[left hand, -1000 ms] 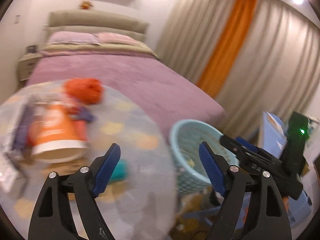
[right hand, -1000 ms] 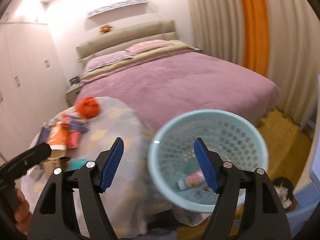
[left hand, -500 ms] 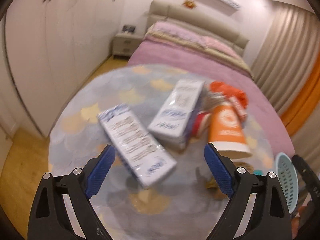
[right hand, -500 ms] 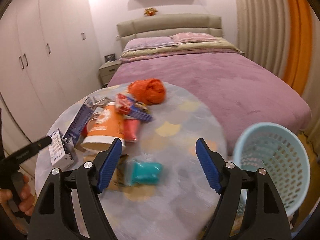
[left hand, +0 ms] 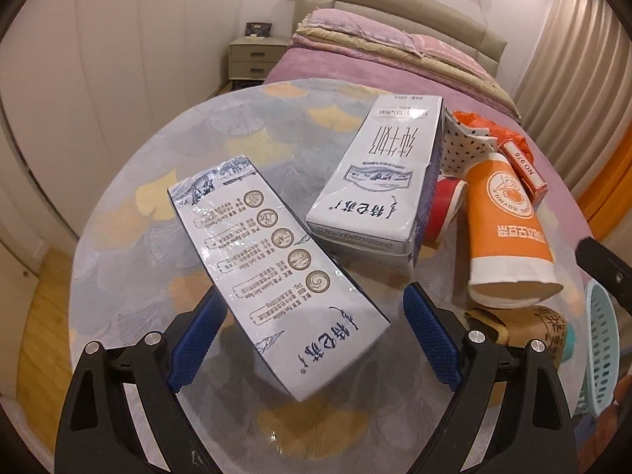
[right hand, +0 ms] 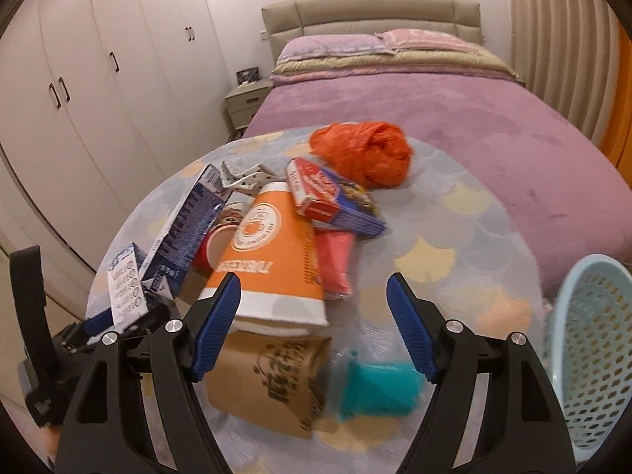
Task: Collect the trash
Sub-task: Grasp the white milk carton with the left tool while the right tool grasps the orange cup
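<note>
The left hand-held gripper (left hand: 312,333) hangs open over the near carton (left hand: 276,272), a flattened white milk box lying slantwise on the round table (left hand: 130,213); its blue pads stand on either side of the box's near end without pressing it, and its jaws have just been opening, with the carton lying between them. To take it well, the jaws would best come down square across the narrow width of the carton, low enough to catch the side walls rather than skid over the glossy top, and close firmly, since a crushed box may give under pressure. The right hand-held gripper (right hand: 314,324) is open too and holds nothing, poised above the brown paper cup (right hand: 272,383) and the teal packet (right hand: 377,391) at the table's near edge. Behind these lies a heap: a second milk carton (left hand: 379,181), an orange paper cup (right hand: 272,252) on its side, a red cup (left hand: 444,209), a small red box (right hand: 312,189), and an orange plastic bag (right hand: 363,154). The second carton sits just beside the first, so a careless lift may nudge it. The light blue basket (right hand: 592,339) waits off the table's right side, with the right gripper and the heap between it and the left one.
</note>
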The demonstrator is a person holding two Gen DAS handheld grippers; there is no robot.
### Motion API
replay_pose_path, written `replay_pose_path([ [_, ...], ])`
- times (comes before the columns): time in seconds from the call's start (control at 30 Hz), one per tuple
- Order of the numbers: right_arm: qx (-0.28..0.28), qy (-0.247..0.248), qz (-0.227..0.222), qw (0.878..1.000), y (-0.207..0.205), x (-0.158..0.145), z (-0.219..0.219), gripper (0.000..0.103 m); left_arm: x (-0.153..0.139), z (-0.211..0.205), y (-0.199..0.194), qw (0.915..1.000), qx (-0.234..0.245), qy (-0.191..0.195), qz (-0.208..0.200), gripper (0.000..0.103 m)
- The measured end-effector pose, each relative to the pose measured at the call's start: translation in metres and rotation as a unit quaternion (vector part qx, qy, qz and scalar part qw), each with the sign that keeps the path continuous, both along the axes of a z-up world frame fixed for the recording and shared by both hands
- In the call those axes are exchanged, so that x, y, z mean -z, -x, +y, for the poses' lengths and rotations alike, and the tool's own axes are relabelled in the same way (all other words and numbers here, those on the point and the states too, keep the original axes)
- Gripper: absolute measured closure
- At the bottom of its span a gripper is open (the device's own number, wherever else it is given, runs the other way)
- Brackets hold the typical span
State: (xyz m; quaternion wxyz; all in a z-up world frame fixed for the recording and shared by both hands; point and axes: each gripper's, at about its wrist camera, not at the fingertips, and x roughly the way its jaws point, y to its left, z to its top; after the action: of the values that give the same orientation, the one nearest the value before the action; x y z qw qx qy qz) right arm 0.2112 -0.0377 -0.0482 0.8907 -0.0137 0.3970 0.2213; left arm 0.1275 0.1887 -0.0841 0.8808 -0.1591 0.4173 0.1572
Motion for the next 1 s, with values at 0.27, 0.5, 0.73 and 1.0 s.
replay_pose_path([
  [0.27,-0.019,0.006,0.017,1.0,-0.009,0.009,0.027,0.027,0.004,0.006,0.011,0.9997,0.024,-0.004,0.0,0.036],
  [0.5,-0.017,0.007,0.04,0.999,-0.018,0.021,0.035,0.025,0.003,0.02,0.032,0.9988,0.047,0.012,-0.008,0.045],
  [0.73,-0.008,-0.015,0.088,0.996,-0.034,0.039,0.037,0.024,0.005,0.026,0.041,0.9984,0.053,0.014,-0.015,0.046],
  [1.0,-0.014,-0.013,0.086,0.996,-0.03,0.043,0.041,0.048,0.006,0.026,0.043,0.9978,0.06,0.015,-0.023,0.046],
])
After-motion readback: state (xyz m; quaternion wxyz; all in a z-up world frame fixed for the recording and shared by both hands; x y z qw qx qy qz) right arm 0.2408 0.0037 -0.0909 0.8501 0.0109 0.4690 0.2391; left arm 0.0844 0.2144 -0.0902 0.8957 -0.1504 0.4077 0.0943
